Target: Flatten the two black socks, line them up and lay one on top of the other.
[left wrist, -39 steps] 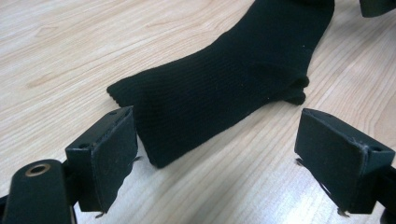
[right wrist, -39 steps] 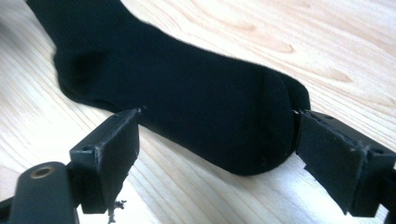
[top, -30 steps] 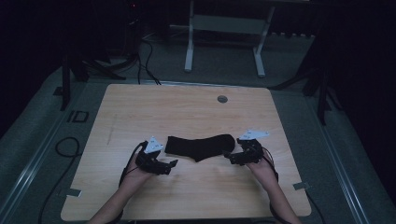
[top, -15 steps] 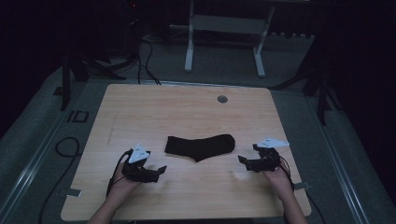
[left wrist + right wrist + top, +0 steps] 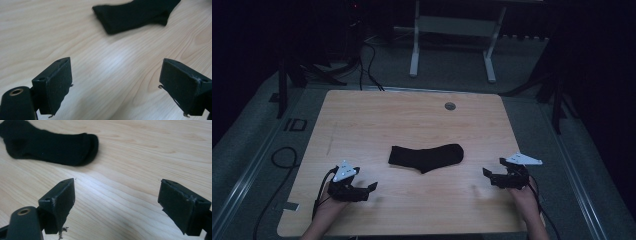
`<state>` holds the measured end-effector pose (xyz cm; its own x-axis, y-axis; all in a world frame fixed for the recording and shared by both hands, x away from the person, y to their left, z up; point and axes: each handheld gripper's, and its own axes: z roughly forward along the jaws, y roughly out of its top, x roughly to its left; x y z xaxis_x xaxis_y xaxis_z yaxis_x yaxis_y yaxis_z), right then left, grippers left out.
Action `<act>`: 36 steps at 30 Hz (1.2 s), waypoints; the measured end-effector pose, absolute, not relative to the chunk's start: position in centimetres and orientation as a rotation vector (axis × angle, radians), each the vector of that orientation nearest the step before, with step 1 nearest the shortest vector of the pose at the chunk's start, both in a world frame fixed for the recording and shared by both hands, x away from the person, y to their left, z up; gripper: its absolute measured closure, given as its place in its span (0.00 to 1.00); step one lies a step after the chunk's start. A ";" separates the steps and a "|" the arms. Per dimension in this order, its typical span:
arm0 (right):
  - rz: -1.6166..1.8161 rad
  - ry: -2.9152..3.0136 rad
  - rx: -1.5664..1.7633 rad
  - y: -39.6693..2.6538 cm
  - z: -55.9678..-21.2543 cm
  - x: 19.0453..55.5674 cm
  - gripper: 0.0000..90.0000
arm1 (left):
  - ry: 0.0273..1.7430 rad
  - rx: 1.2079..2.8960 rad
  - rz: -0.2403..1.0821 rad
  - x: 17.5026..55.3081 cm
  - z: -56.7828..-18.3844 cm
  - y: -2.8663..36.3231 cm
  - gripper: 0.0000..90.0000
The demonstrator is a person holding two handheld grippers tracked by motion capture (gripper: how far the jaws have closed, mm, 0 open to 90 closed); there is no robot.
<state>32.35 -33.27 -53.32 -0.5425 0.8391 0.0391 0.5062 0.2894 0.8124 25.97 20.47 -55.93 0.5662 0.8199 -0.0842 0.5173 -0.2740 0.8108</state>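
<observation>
1. Sock point(image 5: 426, 157): the black sock lies flat on the wooden table point(image 5: 412, 115), between your two grippers and slightly beyond both of them, touching neither.
2. Your left gripper point(image 5: 367, 189) rests low over the near left part of the table. Its jaws stand wide apart with bare wood between them. Your left hand point(image 5: 328, 207) holds it from behind, and a grey three-cornered plate point(image 5: 344, 170) sits on top.
3. Your right gripper point(image 5: 489, 176) rests low over the near right part of the table. Its jaws also stand wide apart and hold nothing. Your right hand point(image 5: 522, 197) grips it from behind, and its grey plate point(image 5: 523, 159) points toward the right edge.
4. In the left gripper view, the gripper point(image 5: 115, 90) faces bare wood grain; one end of the sock point(image 5: 135, 13) lies ahead, above and between the jaws, well clear of the pads.
5. In the right gripper view, the gripper point(image 5: 116, 207) faces bare wood; the other end of the sock point(image 5: 50, 143) lies ahead and toward the left jaw's side, apart from it.
6. Beyond the sock, a small round grey disc point(image 5: 450, 106) is set into the table near its far edge.
7. Beyond the table, a white-legged frame point(image 5: 452, 45) stands on the grey floor, with dark cables point(image 5: 367, 60) to its left.
</observation>
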 end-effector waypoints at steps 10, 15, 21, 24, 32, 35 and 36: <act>1.166 2.074 1.305 -36.1 -54.0 30.6 0.16 | 1.116 1.891 0.427 24.4 -56.1 22.8 0.13; 1.160 2.044 1.335 -37.0 -54.6 30.1 0.16 | 1.133 1.870 0.427 23.5 -56.3 23.8 0.13; 1.194 1.992 1.377 -37.8 -54.7 29.5 0.16 | 1.139 1.851 0.493 22.5 -56.3 25.0 0.13; 1.186 1.993 1.365 -37.9 -54.8 29.1 0.16 | 1.160 1.813 0.508 22.2 -56.2 25.8 0.13; 1.161 1.981 1.385 -38.0 -55.5 28.7 0.16 | 1.204 1.750 0.533 21.7 -56.4 27.1 0.13; 1.173 1.977 1.393 -38.2 -55.4 28.7 0.16 | 1.205 1.736 0.534 21.6 -56.5 27.2 0.13; 1.172 1.976 1.394 -38.2 -55.4 28.7 0.16 | 1.199 1.732 0.537 21.6 -56.5 27.2 0.13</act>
